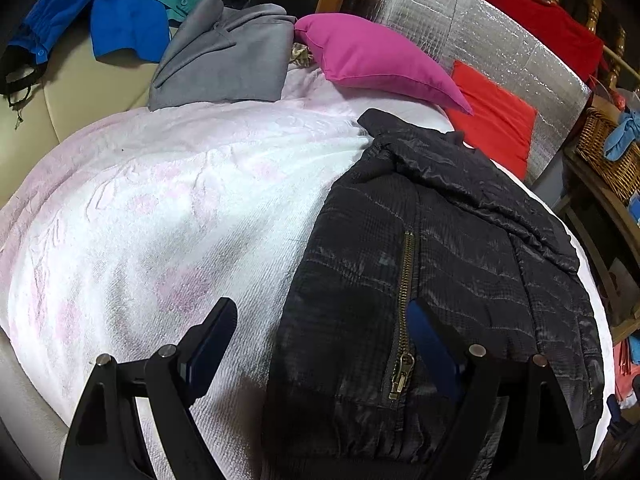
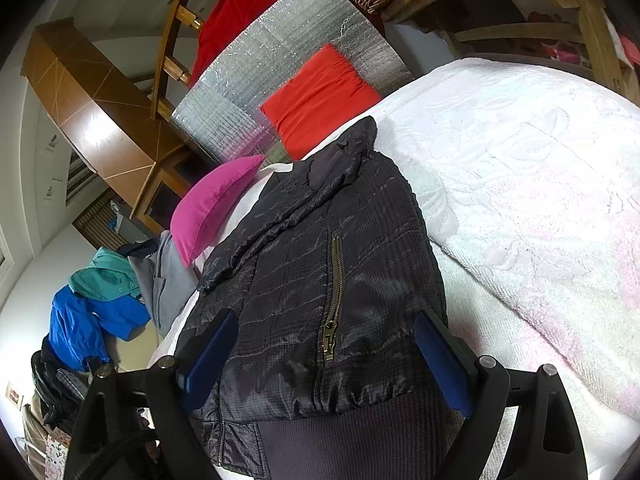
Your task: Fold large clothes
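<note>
Black jacket lies on the bed, on a white-pink towel-like blanket, already doubled into a narrow long packet w/ collar end toward the pillows and ribbed hem nearest the cameras. Brass pocket zipper faces up. So sides look folded in; prob. one crosswise fold left, then setting it aside. Grey garment plus blue and teal ones sit piled farther off, apparently unfolded yet.

Left claw stands wide, holding nothing, one finger over blanket, other over jacket near the zipper. Right claw also wide and empty, straddling the hem end.

Hard to tell: sleeves are tucked out of sight, hem's near edge is cut off by the frame, and whether any finger touches cloth is unclear. Magenta pillow hides the bed's far part.
</note>
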The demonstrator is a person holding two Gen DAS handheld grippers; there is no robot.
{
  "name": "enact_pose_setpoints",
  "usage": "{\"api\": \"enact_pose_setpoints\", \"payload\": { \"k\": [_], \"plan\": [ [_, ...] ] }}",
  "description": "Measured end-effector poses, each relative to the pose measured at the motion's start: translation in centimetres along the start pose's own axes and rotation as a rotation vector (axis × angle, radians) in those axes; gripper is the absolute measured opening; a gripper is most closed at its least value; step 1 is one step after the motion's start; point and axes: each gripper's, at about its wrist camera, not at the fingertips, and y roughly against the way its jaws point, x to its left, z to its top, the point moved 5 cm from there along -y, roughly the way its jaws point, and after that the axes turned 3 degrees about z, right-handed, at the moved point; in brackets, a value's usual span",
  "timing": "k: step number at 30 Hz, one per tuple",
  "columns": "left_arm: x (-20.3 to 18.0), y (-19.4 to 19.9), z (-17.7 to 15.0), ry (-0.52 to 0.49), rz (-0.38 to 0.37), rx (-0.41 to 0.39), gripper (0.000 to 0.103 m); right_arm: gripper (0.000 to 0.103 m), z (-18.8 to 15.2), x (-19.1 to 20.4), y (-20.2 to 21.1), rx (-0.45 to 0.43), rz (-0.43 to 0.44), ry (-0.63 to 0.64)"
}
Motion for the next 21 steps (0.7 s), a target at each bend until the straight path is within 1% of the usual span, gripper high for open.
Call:
{"api": "enact_pose_setpoints", "payload": {
  "k": [21],
  "plan": [
    [-0.07, 0.17, -0.03, 0.005, 0.000, -0.004, 0.087, 0.092, -0.11, 0.19, -0.11, 0.003, -0.005, 0.003]
  ]
}}
